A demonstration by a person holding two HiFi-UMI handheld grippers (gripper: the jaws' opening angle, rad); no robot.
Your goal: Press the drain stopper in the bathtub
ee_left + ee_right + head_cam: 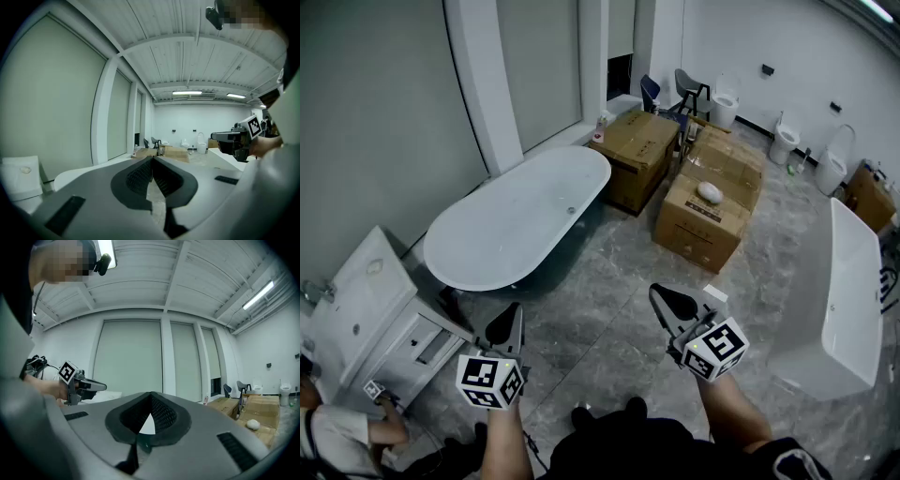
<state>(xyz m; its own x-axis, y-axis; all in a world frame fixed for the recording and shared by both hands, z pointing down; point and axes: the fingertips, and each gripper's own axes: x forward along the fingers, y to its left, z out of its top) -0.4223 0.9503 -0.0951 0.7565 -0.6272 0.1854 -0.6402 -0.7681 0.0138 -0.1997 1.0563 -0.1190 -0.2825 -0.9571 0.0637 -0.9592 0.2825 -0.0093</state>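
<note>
**Q:** Where does the stopper lie?

**A:** The small dark spot, probably the drain stopper, sits in the oval bathtub. It is ahead of both grippers and well apart from them.

**Q:** Which gripper is nearer?

**A:** The left gripper is nearer the tub's rim than the right gripper. Both have their jaws together, empty.

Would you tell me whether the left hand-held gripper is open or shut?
Shut: on the grey left hand-held gripper the jaw tips meet, with nothing between them.
</note>
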